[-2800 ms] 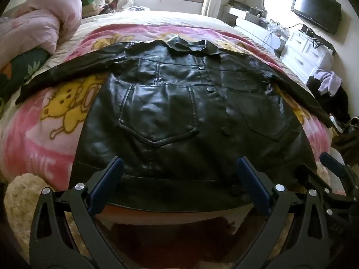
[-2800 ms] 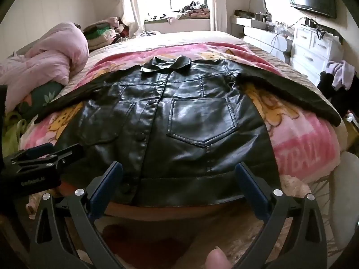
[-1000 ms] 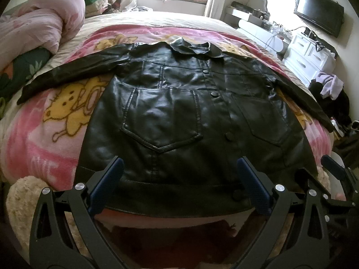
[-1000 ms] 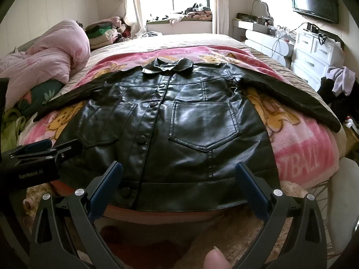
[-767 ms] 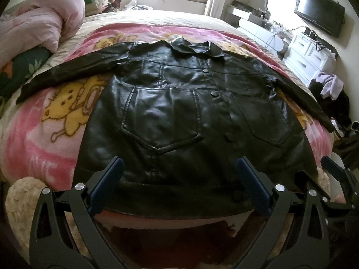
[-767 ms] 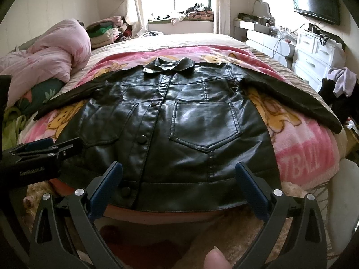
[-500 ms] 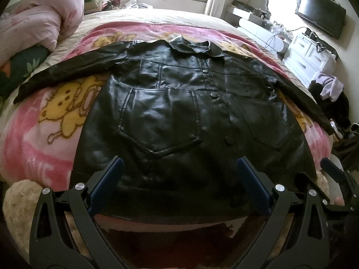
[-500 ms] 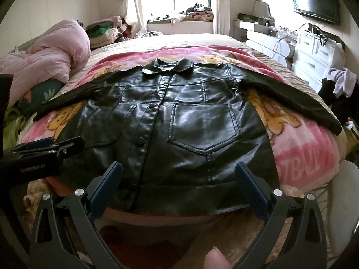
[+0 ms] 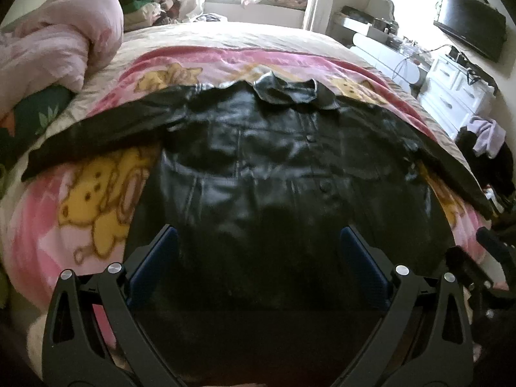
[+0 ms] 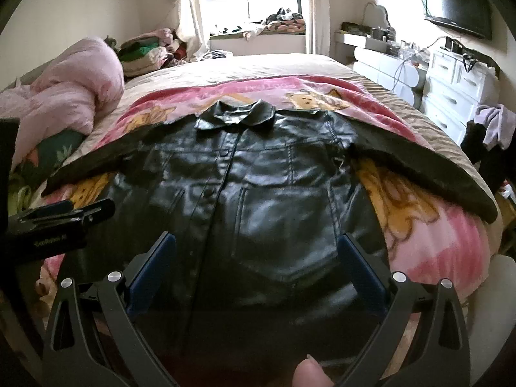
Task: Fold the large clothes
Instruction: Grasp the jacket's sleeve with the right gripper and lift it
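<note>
While the black leather jacket (image 9: 274,174) lies flat on the bed (image 9: 225,38), collar away, hem nearest, both the left hand-held gripper (image 9: 258,251) and right hand-held gripper (image 10: 256,254) hover with jaws spread, side by side above that hem.

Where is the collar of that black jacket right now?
The collar lies at the jacket's far end, toward the window, flat on the pink cartoon blanket, between the two spread sleeves.

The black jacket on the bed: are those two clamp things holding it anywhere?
No. Left gripper and right gripper are both open over the jacket, near its hem.
</note>
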Demonstrator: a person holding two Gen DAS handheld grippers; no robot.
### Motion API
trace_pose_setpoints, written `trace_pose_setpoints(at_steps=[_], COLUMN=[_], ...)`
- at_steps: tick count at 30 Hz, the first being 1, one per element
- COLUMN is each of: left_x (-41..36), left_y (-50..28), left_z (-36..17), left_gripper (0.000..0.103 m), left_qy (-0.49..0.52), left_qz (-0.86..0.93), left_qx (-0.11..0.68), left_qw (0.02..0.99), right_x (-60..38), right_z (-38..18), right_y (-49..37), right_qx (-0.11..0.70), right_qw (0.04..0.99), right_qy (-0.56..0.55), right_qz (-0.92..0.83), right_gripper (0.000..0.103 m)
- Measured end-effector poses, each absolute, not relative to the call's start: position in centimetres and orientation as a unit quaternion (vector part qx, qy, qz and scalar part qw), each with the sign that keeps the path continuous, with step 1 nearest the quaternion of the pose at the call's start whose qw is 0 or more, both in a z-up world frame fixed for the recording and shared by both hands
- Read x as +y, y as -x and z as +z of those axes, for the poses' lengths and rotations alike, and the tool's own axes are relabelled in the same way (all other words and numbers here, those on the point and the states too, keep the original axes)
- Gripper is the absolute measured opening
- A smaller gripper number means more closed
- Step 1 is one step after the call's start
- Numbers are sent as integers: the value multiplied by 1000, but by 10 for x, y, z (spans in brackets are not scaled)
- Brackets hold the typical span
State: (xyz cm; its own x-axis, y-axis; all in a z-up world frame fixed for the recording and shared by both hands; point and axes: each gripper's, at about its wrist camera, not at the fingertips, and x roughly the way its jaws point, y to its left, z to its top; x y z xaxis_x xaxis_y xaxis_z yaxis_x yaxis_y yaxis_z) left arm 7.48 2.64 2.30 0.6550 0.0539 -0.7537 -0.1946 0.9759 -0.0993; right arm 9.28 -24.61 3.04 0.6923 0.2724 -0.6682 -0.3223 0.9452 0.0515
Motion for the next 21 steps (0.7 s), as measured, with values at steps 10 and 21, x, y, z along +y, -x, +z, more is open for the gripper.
trace_pose_setpoints(at_steps=[10, 21], left_x=[46, 62], left_y=[-124, -188], left_z=[37, 30], left_gripper=[94, 94], left_qy=[84, 61], left_qz=[75, 93], left_qx=[404, 415], left_qw=[908, 903], right_x=[-232, -230], right_z=[39, 40], right_y=[-148, -216], right_qx=[357, 366], right_qw=[919, 921], right_qy=[25, 6], right_qz=[168, 132], right_gripper=[99, 99])
